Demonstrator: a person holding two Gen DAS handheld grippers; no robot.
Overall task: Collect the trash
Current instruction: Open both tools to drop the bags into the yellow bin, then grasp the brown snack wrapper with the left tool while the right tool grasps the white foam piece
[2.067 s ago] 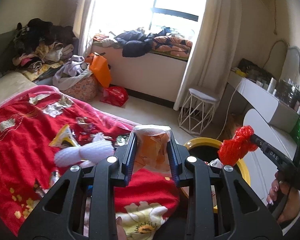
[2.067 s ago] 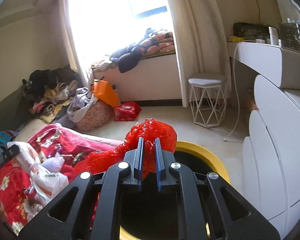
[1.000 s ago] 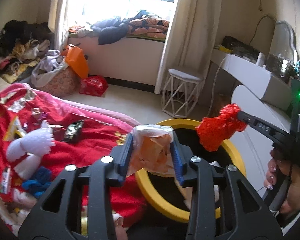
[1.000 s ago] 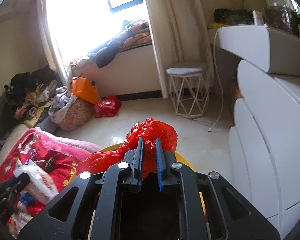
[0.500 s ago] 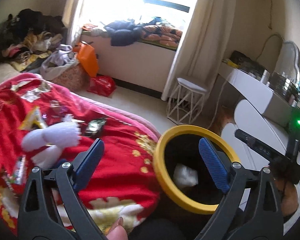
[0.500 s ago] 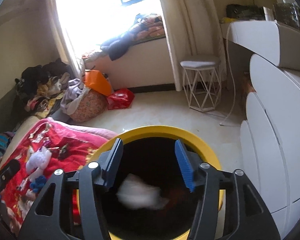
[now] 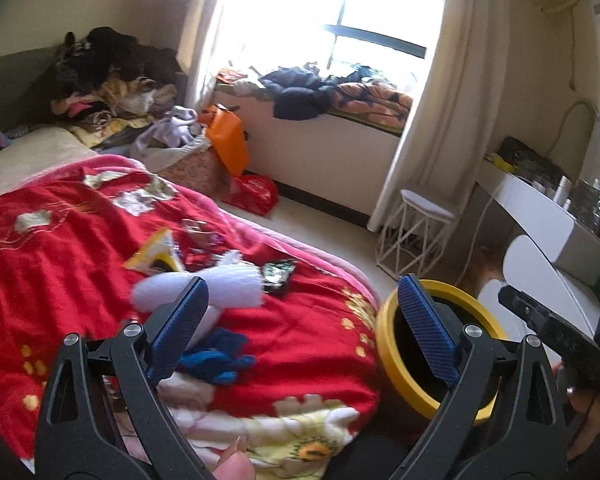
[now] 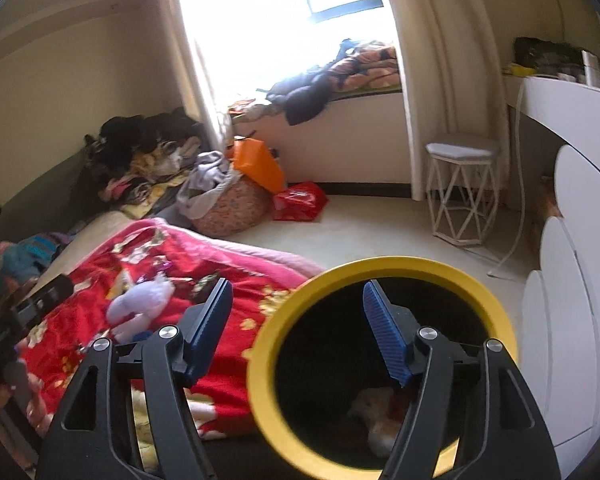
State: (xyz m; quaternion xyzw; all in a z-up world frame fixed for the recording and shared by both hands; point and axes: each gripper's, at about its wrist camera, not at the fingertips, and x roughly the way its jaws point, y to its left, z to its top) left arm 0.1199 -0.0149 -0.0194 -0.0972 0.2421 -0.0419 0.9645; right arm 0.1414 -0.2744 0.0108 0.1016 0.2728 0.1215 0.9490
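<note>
Both grippers are empty now. On the left gripper (image 7: 304,320) the 2 blue pads stand very wide apart, with nothing between them; it points over the edge of the bed with the red blanket (image 7: 80,240). On the right gripper (image 8: 296,320) the jaws are opening and nothing is between them; it looks down at the trash bin (image 8: 380,266), which has a yellow rim and a dark inside. This bin stands on the floor just beside the bed. At its bottom lies some crumpled trash (image 8: 374,412), pale with a bit of red, but it is blurred. More trash is on the blanket: a yellow wrapper (image 7: 156,256), a dark wrapper (image 7: 278,274) and some small clear pieces behind them. Near them lie a white plush toy (image 7: 204,288) and a blue cloth (image 7: 216,354). In the left wrist view the right gripper appears at the right edge, close to the bin. Further away are a white stool (image 8: 462,190), a red bag (image 8: 300,200) on the floor and clothes on the window seat (image 7: 320,148).
</note>
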